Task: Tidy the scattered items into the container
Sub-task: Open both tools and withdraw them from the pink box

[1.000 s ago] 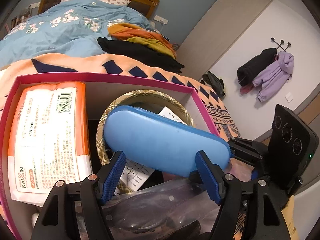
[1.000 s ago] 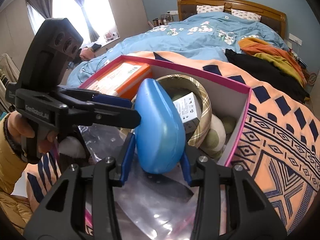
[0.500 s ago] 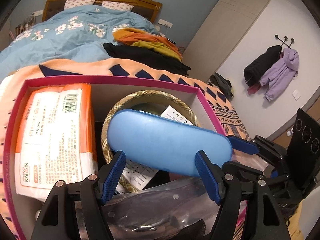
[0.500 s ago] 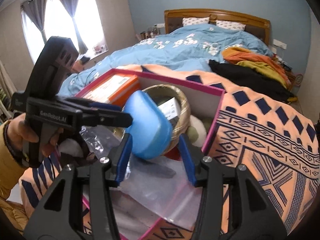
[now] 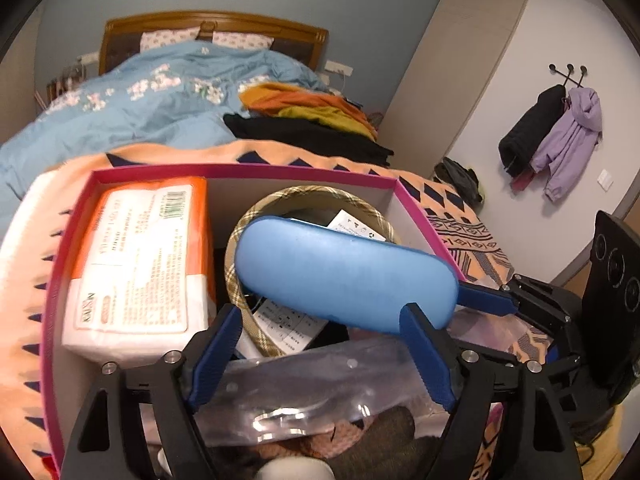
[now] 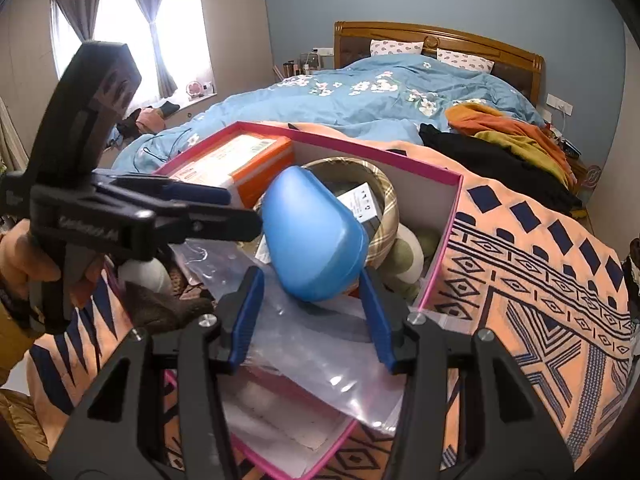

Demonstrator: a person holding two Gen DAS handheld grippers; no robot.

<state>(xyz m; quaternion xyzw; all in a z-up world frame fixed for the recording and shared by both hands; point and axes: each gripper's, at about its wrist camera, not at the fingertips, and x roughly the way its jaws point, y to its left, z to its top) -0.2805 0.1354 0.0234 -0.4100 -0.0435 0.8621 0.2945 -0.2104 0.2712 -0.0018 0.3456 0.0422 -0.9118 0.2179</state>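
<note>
Bedroom with blue-grey walls: wooden headboard (image 6: pixel 440 40), blue floral duvet (image 6: pixel 360 92), curtained window (image 6: pixel 132 28) at one side, coats on a wall hook (image 5: pixel 560 136) at the other. Across the bed, an orange patterned blanket (image 6: pixel 540 260) carrying a pink-rimmed box (image 5: pixel 256 169). Inside the box — an orange-and-white tissue pack (image 5: pixel 140 264) along one wall, a plaid ring (image 5: pixel 240 248) beside it, a clear plastic bag (image 6: pixel 320 340) at the near end. Blue glasses case (image 5: pixel 344 276) resting tilted on the ring's rim, over the box. Left gripper (image 5: pixel 320 356) level above the near end, jaws spread wide, pinching nothing. Right gripper (image 6: pixel 312 316) angled in from the box's corner, jaws spread either side of the case's end, seemingly just clear of it.
</note>
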